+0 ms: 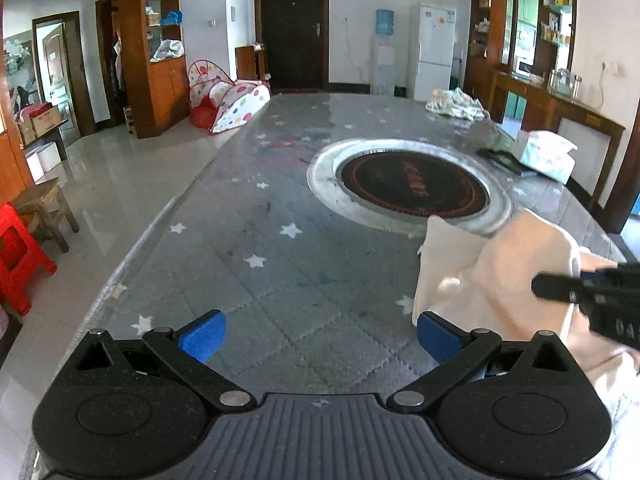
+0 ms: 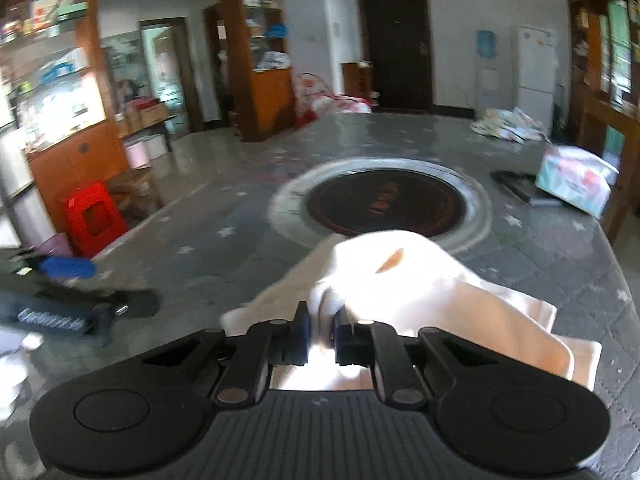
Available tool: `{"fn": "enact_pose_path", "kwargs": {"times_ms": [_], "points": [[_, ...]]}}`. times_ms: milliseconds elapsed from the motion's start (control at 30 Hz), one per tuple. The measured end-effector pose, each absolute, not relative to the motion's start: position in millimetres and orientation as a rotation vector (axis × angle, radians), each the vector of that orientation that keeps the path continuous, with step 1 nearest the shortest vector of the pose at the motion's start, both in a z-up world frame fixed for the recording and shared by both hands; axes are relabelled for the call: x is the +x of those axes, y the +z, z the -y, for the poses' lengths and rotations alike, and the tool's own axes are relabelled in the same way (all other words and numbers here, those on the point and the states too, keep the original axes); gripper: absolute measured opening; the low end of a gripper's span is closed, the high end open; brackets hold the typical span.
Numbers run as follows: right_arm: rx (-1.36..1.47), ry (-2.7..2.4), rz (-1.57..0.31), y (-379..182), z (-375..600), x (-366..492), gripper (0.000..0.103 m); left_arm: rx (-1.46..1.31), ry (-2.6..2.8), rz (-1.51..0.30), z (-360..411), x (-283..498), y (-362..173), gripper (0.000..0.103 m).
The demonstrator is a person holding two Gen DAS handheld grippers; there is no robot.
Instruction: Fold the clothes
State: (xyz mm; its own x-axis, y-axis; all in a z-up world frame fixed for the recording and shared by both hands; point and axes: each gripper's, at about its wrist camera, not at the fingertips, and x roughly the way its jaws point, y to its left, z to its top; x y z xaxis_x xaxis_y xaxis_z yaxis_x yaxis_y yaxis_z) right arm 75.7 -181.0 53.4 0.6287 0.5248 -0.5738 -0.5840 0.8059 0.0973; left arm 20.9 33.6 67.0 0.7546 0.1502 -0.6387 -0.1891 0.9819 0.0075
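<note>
Cream-coloured cloth garment [image 2: 420, 300] lies bunched on the near right part of the long grey star-patterned table [image 1: 256, 240], its far edge just reaching the silver ring of the round black inset hotplate [image 1: 408, 184] in the middle of the table. Your right gripper [image 2: 320, 330] has its blue-padded fingers drawn close together with a fold of that garment pinched between them; the cloth rises in a hump just past the fingertips and drapes away to the right in soft layers. The right wrist view is blurred, so the finer creases cannot be made out.

Your left gripper [image 1: 320, 336] is spread wide, its blue pads [image 1: 202, 336] far apart with nothing between them, only bare table surface below. Its right pad sits just beside the near left edge of the garment; whether it touches the cloth cannot be told. In the left wrist view your right gripper's black body enters from the right edge, over the garment.

Further along the table, on the right side, a soft pack of tissues [image 1: 546, 154] rests next to a flat dark object [image 1: 502, 158], and a crumpled patterned cloth [image 1: 456, 104] lies at the far end. Off to the left on the floor stand a red plastic stool [image 1: 18, 256] and a small wooden stool [image 1: 46, 210].
</note>
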Motion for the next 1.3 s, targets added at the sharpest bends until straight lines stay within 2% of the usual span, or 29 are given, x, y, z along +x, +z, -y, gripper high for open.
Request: {"fn": "enact_pose_path", "kwargs": {"times_ms": [267, 533, 633, 800, 900, 1167, 1300], "points": [[-0.257, 0.846, -0.587, 67, 154, -1, 0.008, -0.063, 0.14, -0.634, -37, 2, 90, 0.103], [-0.386, 1.031, -0.642, 45, 124, -72, 0.008, -0.03, -0.029, -0.601, -13, -12, 106, 0.103], [-0.399, 1.065, -0.656, 41, 119, -89, 0.012, -0.009, -0.129, -0.606, 3, -15, 106, 0.103], [-0.369, 1.055, -0.644, 52, 138, -102, 0.027, 0.041, -0.263, -0.615, 28, -18, 99, 0.102], [-0.339, 1.028, -0.636, 60, 156, -105, 0.032, 0.063, -0.327, -0.622, 42, -15, 93, 0.095], [-0.264, 0.823, -0.663, 67, 226, -103, 0.033, 0.137, -0.445, -0.653, 79, -7, 75, 0.084], [-0.23, 0.714, -0.673, 69, 261, -92, 0.033, 0.177, -0.463, -0.663, 90, -2, 68, 0.073]]}}
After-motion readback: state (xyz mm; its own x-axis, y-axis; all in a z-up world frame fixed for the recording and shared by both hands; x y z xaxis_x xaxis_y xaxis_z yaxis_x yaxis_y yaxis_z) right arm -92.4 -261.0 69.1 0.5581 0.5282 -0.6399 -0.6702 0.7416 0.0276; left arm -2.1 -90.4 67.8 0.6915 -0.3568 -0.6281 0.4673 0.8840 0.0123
